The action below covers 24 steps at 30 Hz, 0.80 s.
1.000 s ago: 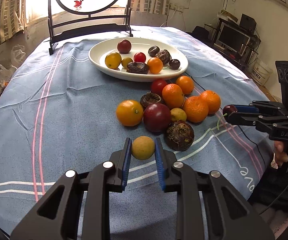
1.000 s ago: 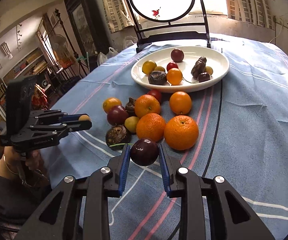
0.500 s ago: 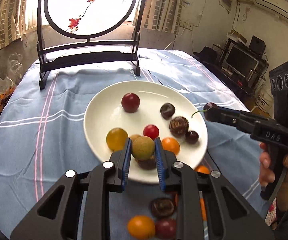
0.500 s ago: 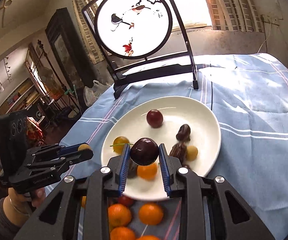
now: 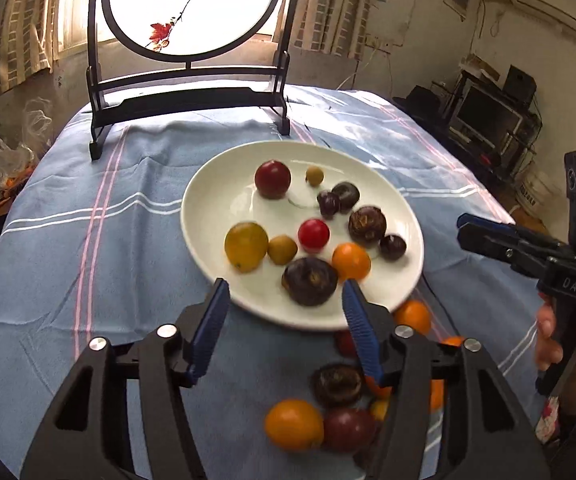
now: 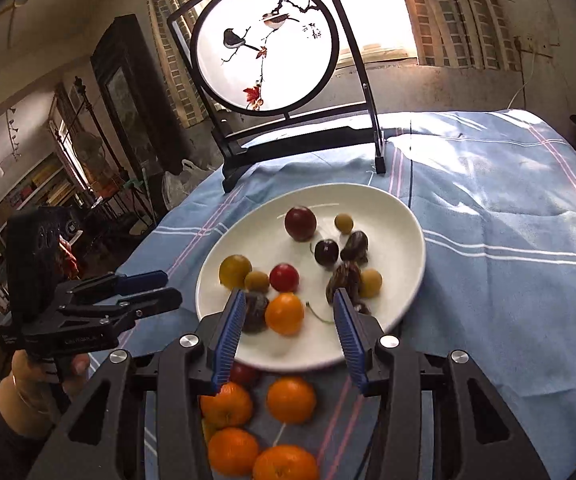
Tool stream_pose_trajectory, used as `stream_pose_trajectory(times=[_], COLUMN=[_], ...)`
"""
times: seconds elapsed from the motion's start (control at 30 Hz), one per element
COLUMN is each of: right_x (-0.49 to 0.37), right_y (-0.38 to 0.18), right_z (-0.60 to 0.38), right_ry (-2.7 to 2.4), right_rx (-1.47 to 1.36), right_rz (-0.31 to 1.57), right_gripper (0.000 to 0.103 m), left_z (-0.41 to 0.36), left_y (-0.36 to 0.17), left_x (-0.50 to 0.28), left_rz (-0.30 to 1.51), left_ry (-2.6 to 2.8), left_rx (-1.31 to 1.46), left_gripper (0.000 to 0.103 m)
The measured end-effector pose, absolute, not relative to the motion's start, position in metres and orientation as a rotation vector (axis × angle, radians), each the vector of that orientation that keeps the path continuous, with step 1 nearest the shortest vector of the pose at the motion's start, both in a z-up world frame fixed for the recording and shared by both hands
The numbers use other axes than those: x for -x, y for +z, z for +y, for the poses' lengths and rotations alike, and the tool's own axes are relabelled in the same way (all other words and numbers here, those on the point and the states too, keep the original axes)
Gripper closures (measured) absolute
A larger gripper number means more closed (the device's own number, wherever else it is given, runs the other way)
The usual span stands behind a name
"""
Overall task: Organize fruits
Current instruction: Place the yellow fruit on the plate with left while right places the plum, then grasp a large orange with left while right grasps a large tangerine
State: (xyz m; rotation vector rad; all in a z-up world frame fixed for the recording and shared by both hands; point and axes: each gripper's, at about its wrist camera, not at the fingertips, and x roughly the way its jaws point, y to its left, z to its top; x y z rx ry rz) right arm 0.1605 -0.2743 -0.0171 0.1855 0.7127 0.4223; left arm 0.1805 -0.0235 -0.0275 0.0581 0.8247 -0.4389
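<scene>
A white plate (image 5: 215, 184) (image 6: 392, 216) on the blue cloth holds several fruits: a red plum (image 5: 272, 179), a yellow fruit (image 5: 246, 245), a dark plum (image 6: 326, 253) with a stem and a small tan fruit (image 5: 314, 175) (image 6: 344, 223). My left gripper (image 5: 285, 328) is open and empty above the plate's near rim; it also shows in the right wrist view (image 6: 147, 290). My right gripper (image 6: 288, 334) is open and empty over the near rim; it also shows in the left wrist view (image 5: 488, 236). Loose oranges (image 6: 291, 399) and other fruits (image 5: 294, 424) lie on the cloth below the grippers.
A black stand with a round painted screen (image 5: 191, 4) (image 6: 265, 44) stands behind the plate at the table's far edge. The blue striped tablecloth (image 5: 87, 240) extends left; in the right wrist view it (image 6: 508, 240) extends right. Shelves and a monitor (image 5: 484, 112) stand beyond the table.
Both grippers opened and released their fruits: the tan fruit and the dark plum now lie in the plate. Both grippers have pulled back slightly toward the near rim.
</scene>
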Motion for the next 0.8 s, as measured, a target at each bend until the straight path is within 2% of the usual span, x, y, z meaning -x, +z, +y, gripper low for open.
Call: stream_pose_trajectory(times=[0.27, 0.3, 0.37, 0.47, 0.73, 0.8], right_x=[-0.059, -0.054, -0.048, -0.046, -0.046, -0.045], right_y=[-0.049, -0.054, -0.062, -0.062, -0.064, -0.064], right_z=[-0.281, -0.282, -0.285, -0.29, -0.291, -0.291], right_ry=[0.453, 0.458, 0.452, 0.451, 0.467, 0.472], right_rx=[-0.142, -0.152, -0.167, -0.192, -0.203, -0.203], right_rz=[0.685, 0.683, 0.684, 0.665, 0.658, 0.656], right_gripper=[0.056, 0.056, 0.056, 0.056, 0.056, 0.056], left_z=[-0.004, -0.003, -0.004, -0.009, -0.005, -0.006], left_y=[-0.067, -0.067, -0.066, -0.065, -0.073, -0.074], left_x=[-0.124, -0.122, -0.119, -0.112, -0.112, -0.113], left_rz=[0.847, 0.85, 0.852, 0.838, 0.851, 0.841], left_ry=[-0.427, -0.428, -0.442, -0.451, -0.502, -0.508], left_rx=[-0.156, -0.146, -0.123, -0.134, -0.167, -0.204], left_gripper=[0.042, 0.043, 0.059, 0.062, 0.06, 0.051])
